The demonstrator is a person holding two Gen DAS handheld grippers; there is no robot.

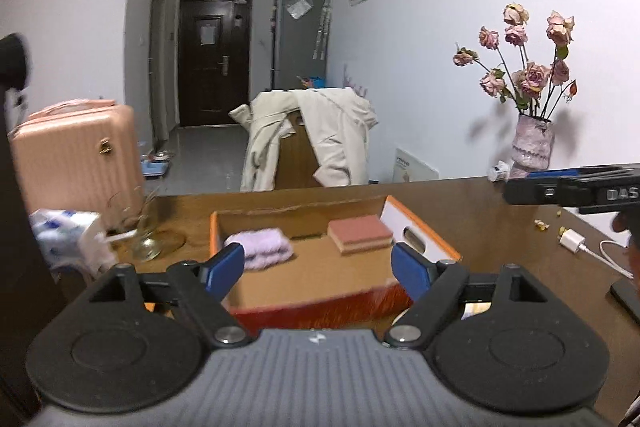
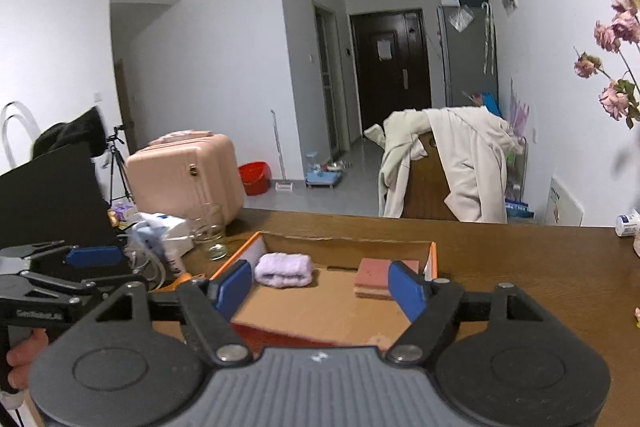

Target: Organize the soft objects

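Inside the cardboard box (image 1: 424, 227), two soft items already: lilac folded towel (image 1: 260, 247) at the far-left corner, pink sponge block (image 1: 360, 235) at the far-right, well apart, bare floor between them. Same layout from the right wrist view — towel (image 2: 285, 269) left, sponge (image 2: 374, 277) right and partly hidden behind a blue pad.

Handling, judged: towel light, limp, plush; likely to sag and unroll if pinched at an edge — better taken across the middle of the fold, pads squeezing the whole bundle. Sponge light, springy, two-layered with a paler base; compresses under grip, not fragile, not slippery; best held across its short sides, low enough to catch both layers. Neither likely to mar or break if dropped.

Left gripper (image 1: 318, 267): jaws spread wide, nothing between the pads, hovering at the near wall of the box. Right gripper (image 2: 320, 285): likewise wide apart, empty, poised over the near edge.

Surroundings: box on a brown wooden table (image 1: 500, 227); empty glass jar (image 1: 146, 231) just left of the box — fragile, worth clearing on any leftward sweep. Vase of dried roses (image 1: 534, 143) at far right, white charger and cable (image 1: 576, 241) nearer.
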